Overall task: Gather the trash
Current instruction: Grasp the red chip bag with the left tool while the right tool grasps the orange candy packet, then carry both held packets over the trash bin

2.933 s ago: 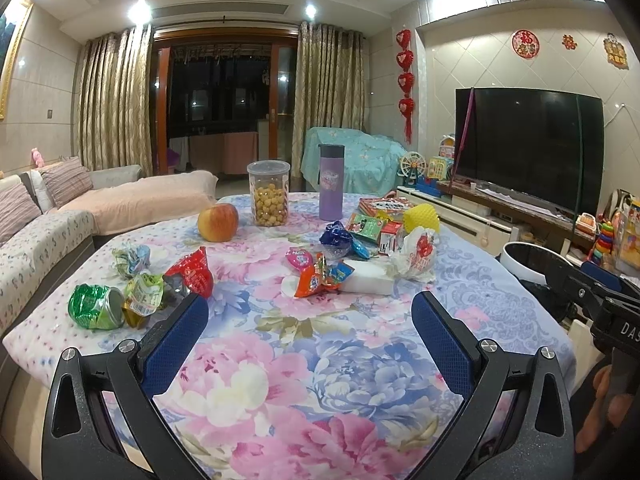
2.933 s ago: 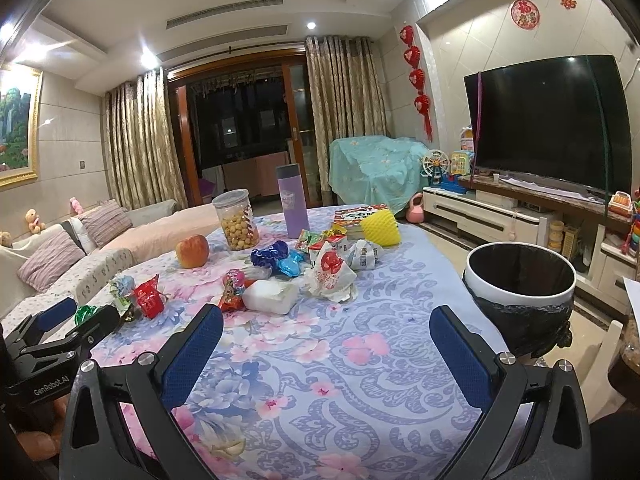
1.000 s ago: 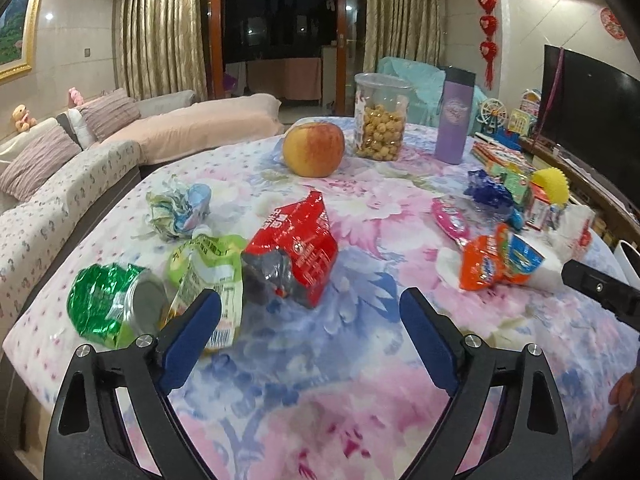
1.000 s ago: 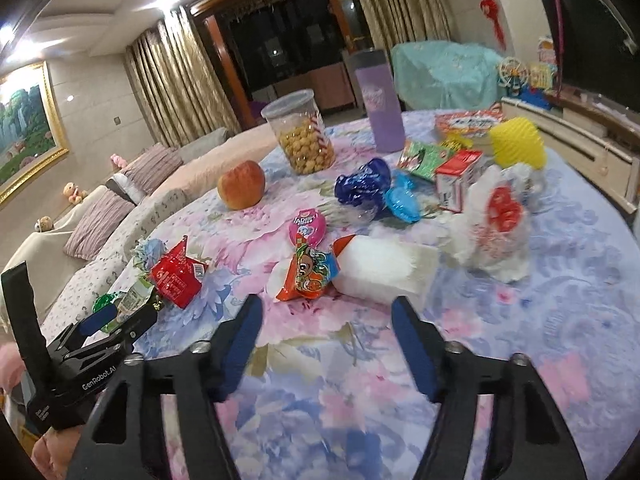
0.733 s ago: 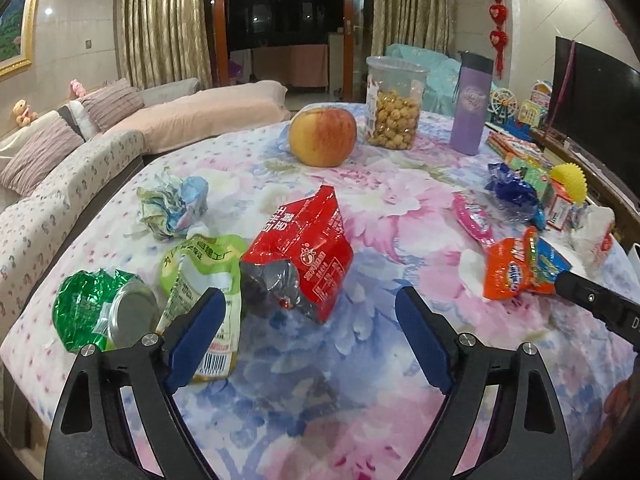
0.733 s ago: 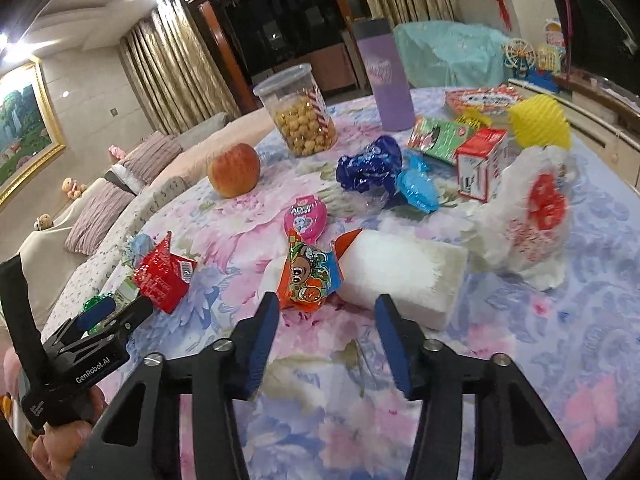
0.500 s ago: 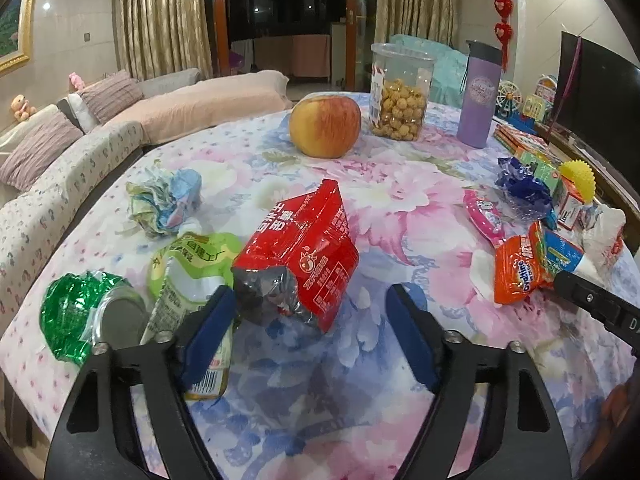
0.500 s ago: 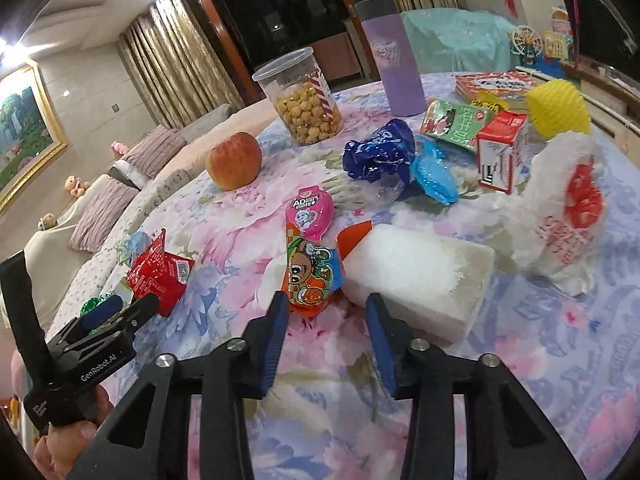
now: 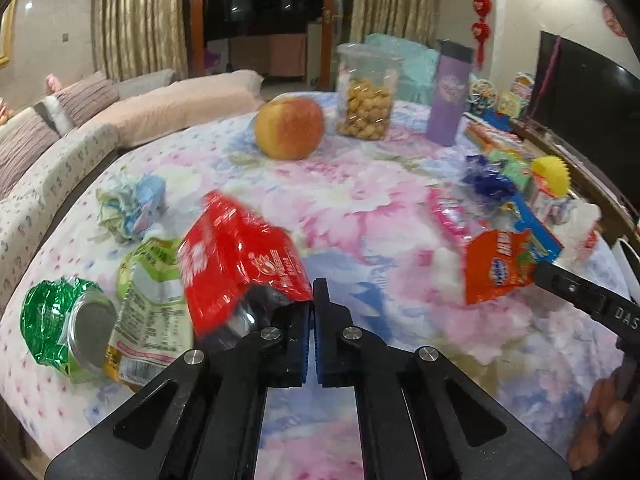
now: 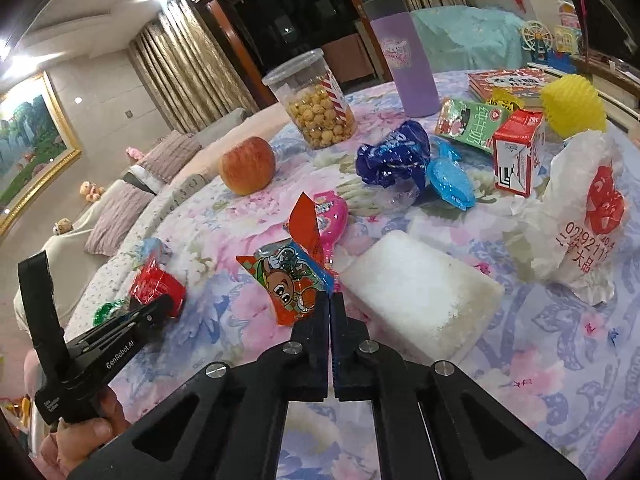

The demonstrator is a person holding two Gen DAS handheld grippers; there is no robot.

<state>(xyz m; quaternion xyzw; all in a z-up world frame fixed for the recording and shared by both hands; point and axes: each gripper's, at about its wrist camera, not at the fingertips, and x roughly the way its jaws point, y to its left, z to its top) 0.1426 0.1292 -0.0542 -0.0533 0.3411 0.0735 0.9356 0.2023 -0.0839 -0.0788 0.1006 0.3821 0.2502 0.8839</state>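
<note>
A desk (image 9: 360,208) under a flowered cloth fills both views; on it, toward the right of the right wrist view, lie a white crumpled bag (image 10: 576,216) and a white foam block (image 10: 420,292), with an apple (image 9: 289,127) and a snack jar (image 9: 366,92) in the upper centre of the left wrist view. At lower centre of the left wrist view the left tongs (image 9: 312,312) are clenched on the lower edge of a red snack bag (image 9: 236,264), which lies just right of a green wrapper (image 9: 154,300) and a crushed green can (image 9: 64,324); at lower centre of the right wrist view the right tongs (image 10: 330,312) are clenched on the corner of an orange cartoon wrapper (image 10: 292,280), touching the foam block's left side.
</note>
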